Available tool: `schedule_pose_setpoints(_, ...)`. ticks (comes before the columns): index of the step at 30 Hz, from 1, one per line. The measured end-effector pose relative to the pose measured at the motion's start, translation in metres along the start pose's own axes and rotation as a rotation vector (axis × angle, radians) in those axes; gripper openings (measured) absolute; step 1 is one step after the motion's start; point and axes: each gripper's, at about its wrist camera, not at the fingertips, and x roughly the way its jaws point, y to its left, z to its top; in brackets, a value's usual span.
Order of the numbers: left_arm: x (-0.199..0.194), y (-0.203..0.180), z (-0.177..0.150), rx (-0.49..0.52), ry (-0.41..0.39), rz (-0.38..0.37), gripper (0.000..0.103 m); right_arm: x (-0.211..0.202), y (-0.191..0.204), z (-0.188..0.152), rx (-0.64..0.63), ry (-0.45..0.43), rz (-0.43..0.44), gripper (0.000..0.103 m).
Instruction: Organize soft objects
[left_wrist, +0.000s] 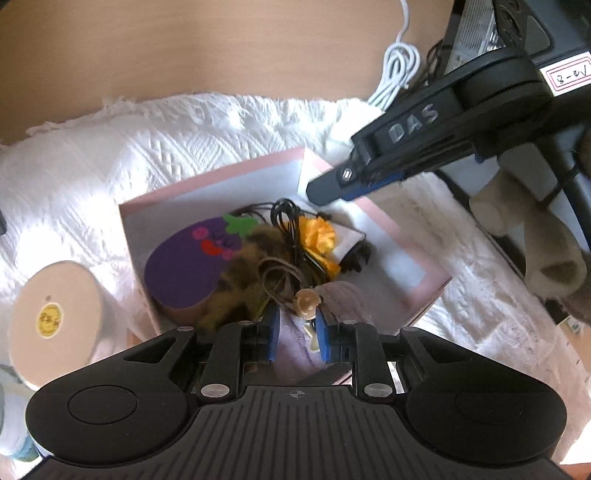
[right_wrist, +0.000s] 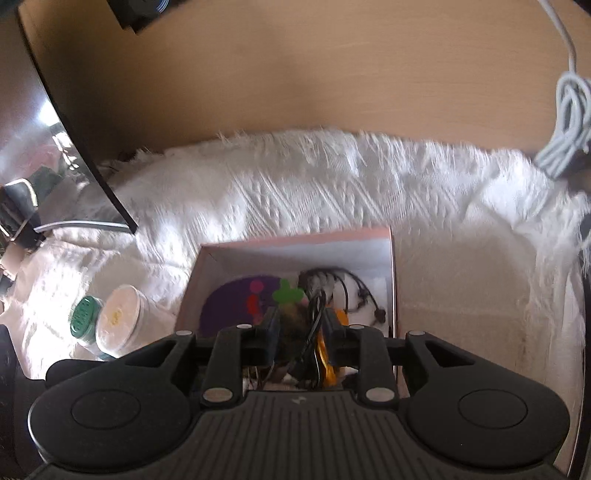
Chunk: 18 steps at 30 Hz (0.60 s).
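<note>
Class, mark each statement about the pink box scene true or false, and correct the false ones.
1. The purple eggplant toy lies inside the pink box. True.
2. The box sits on bare wood. False: it rests on a white textured cloth.
3. A yellow fabric flower is in the box. True.
4. The black cable lies outside the box. False: it is coiled inside.
5. The left claw is above a lavender cloth. True.
</note>
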Motion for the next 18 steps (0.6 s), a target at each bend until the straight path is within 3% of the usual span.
schedule_pose_setpoints(8, 0.021, -0.002, 0.012, 0.054, 0.026, 0.047, 0.024, 0.044, 0.005, -0.015, 0.042, 0.106, -0.09, 0.025)
schedule_pose_setpoints(15, 0.043, -0.002, 0.02, 0.113, 0.082, 0.064, 0.022, -0.002, 0.007, -0.015, 0.068, -0.014, -0.156, 0.025)
schedule_pose_setpoints(18, 0.043, 0.007, 0.022, 0.061, 0.08, 0.053, 0.022, -0.024, 0.004, -0.019, 0.091, -0.068, -0.187, 0.024)
